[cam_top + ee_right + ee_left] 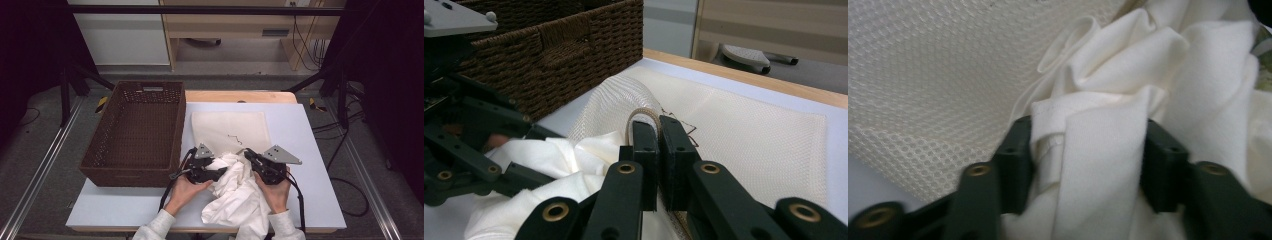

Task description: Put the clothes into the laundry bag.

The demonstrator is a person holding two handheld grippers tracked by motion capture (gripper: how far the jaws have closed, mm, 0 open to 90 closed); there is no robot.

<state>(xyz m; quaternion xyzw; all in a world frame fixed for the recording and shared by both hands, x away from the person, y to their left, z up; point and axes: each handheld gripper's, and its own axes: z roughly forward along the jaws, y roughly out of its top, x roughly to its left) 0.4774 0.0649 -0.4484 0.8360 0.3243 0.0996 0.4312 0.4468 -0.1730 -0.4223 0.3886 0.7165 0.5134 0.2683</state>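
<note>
Two grippers working a white garment into a mesh bag at the table's near edge

Nearest the person, the crumpled white garment [235, 192] lies between both hands; the left gripper [1083, 150] has a thick fold of it between its half-open jaws, pads against the cloth. The right gripper [658, 150] is pinched tight on the mesh bag [230, 131] rim, lifting it over the garment. Beyond, the bag lies flat on the table [305, 150], just beside the brown wicker basket [137, 132]
</note>
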